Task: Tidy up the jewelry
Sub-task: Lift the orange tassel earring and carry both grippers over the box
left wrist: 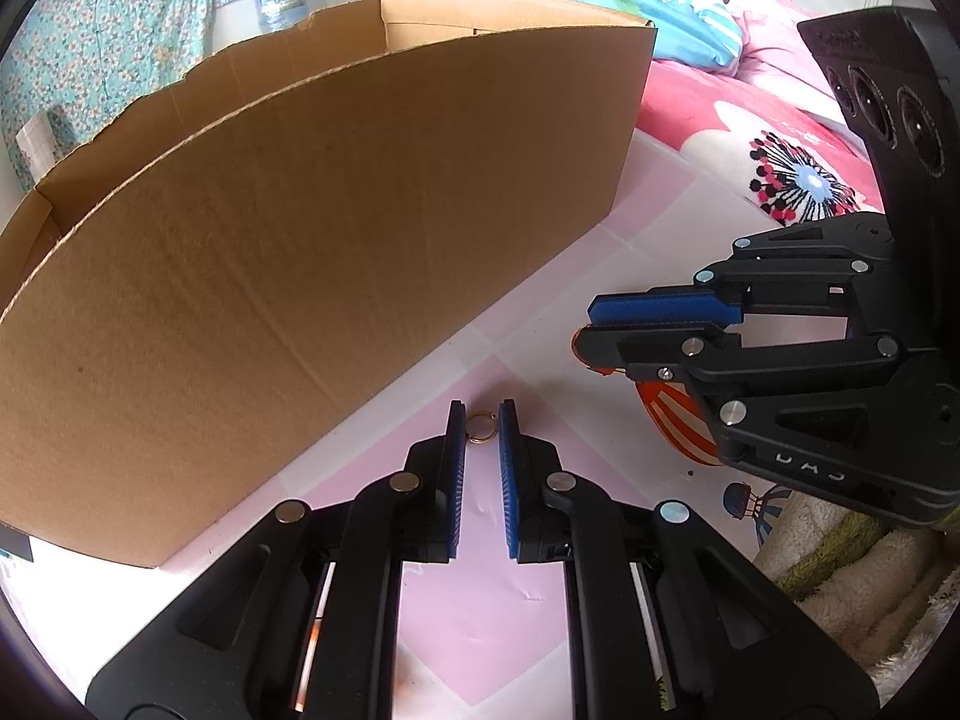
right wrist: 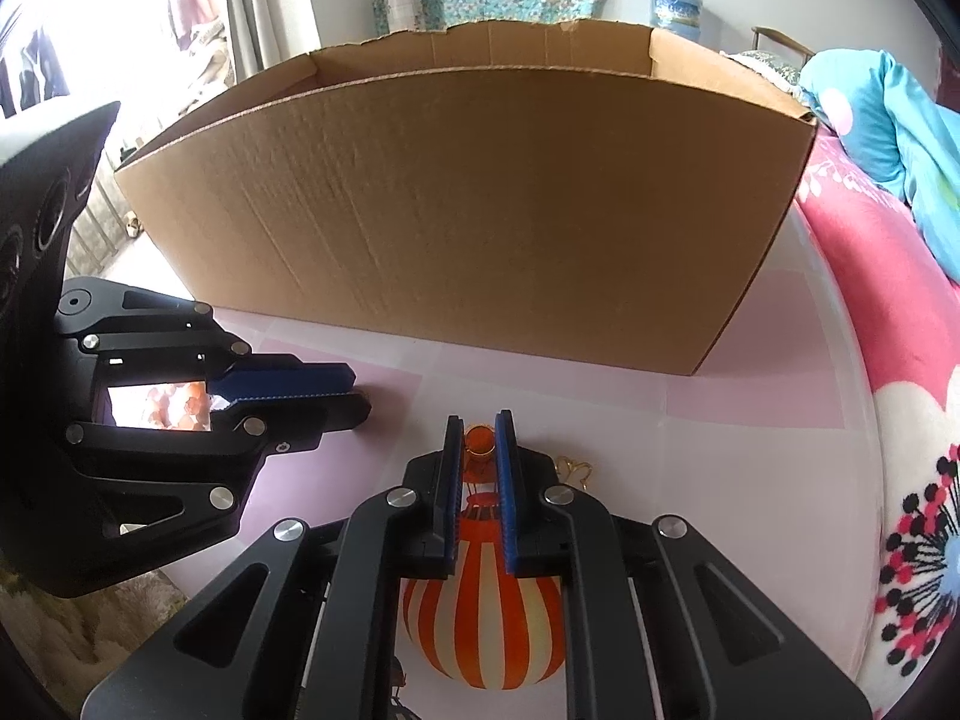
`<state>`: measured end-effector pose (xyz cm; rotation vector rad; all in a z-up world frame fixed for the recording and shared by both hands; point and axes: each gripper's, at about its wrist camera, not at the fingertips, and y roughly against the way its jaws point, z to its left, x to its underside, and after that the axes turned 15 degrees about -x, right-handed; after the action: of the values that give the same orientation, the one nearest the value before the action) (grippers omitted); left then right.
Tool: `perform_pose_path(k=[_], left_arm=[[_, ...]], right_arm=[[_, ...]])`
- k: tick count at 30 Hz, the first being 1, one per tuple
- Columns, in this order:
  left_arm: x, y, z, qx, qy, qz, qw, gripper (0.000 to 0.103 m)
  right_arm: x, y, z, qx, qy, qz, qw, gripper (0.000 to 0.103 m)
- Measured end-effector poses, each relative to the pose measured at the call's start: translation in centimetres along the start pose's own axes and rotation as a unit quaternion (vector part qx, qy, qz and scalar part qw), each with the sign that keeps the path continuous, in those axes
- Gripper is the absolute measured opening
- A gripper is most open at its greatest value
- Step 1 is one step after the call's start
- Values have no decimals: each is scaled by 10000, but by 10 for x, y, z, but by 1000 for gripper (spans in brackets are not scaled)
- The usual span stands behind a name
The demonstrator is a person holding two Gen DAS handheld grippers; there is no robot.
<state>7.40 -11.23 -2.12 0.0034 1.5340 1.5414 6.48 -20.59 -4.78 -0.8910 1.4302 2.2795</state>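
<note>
Left gripper [left wrist: 481,429]: jaws narrow, pinching a small gold ring [left wrist: 480,426] between the tips of its blue pads [left wrist: 507,468]. Ring stands upright at the fingertips, just above the pink-and-white checked tabletop [left wrist: 480,612]; whether it touches the surface cannot be told.

Right gripper [right wrist: 479,444]: jaws narrow, closed on an orange ring [right wrist: 479,443] with a gold-toned lower rim, held at the very tips of the pads. From the left wrist view the right gripper [left wrist: 585,330] lies to the right of the left one, pointing left, with a sliver of orange showing at its tip.

Below the right gripper, printed on the tabletop, an orange-and-white striped balloon motif [right wrist: 486,618]. Just right of the right fingertips, a thin gold-coloured piece of jewelry [right wrist: 575,471] lies flat on the table; its type is too small to tell.

A large open cardboard box [right wrist: 468,204] stands on the table beyond both grippers, near wall facing them; its inside is not visible. To the right, a pink floral bedcover [right wrist: 900,420] and a blue quilt [right wrist: 882,120].
</note>
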Motion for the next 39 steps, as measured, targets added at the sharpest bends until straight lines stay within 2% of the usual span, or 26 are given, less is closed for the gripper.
perform_pose_path(k=[10, 18, 31, 39], left_arm=[[-1, 9, -1, -25, 45, -88, 9999, 10], [-6, 43, 0, -2, 121, -496, 9987, 10], [-19, 102, 2, 45, 208, -1246, 9920, 10], [-23, 116, 4, 22, 259, -1423, 9895, 10]], right_arm=[[5, 16, -4, 59, -25, -145, 9999, 11], [5, 43, 9, 203, 54, -422, 9989, 11], [0, 94, 33, 458, 277, -1055, 9930, 11], [-5, 102, 43, 454, 333, -1245, 9906, 11]])
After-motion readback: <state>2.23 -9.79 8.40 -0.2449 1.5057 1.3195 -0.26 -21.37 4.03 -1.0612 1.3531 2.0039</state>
